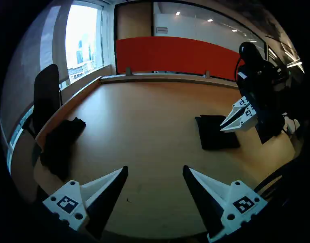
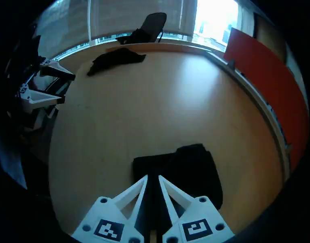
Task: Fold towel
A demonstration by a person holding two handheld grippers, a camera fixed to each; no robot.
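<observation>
Left gripper view looks across a pale wooden table [image 1: 155, 121] with the left gripper [image 1: 155, 190] low in front, its two fingers released and spread wide over bare wood near the table's front edge. The towel [image 1: 215, 131], black and folded into a flat rectangle, lies toward the table's right edge. The right gripper [image 1: 229, 123] hangs over the towel's right side with its fingers clenched to a narrow slit. A loose black cloth [image 1: 61, 141] is heaped at the left edge, beside a dark chair [image 1: 47, 97]. A red partition [image 1: 175, 54] runs along the far edge.

In the right gripper view the right gripper [image 2: 152, 182] points down at the towel [image 2: 187, 170], which lies flat beneath its tips; whether they touch it cannot be told. The left gripper [image 2: 67, 87] shows well apart at the table's [image 2: 155, 93] side, fingers parted.
</observation>
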